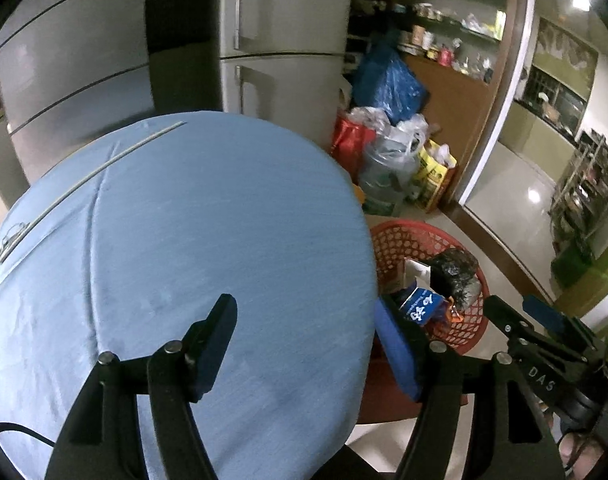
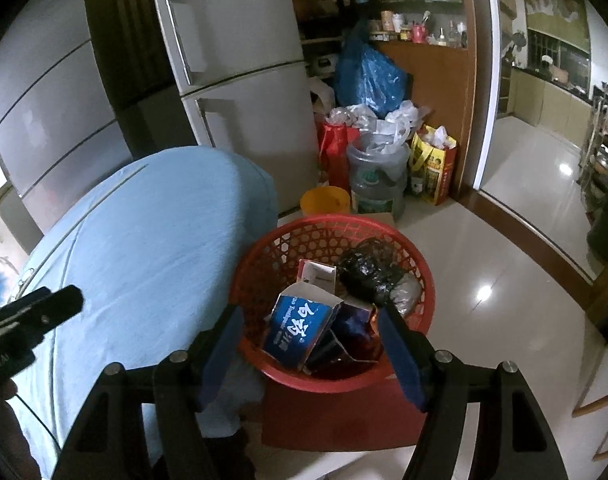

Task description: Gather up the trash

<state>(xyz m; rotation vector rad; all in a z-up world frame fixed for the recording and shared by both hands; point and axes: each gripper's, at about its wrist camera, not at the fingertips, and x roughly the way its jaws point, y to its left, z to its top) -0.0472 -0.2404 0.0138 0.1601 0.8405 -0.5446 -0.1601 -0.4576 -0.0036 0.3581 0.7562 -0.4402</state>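
Parted right fingers (image 2: 400, 354) above basket (image 2: 384, 232)

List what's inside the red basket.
In the red basket: a blue box, white box, black bag and a dark red wrapper. Anything beneath them is covered.

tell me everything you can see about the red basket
The red basket is round, looks like plastic, with a lattice wall and a solid rim. It stands upright beside the table's blue cloth, seemingly on something red. Inside lie a blue toothpaste box, a white carton, a crumpled black bag and a dark wrapper.
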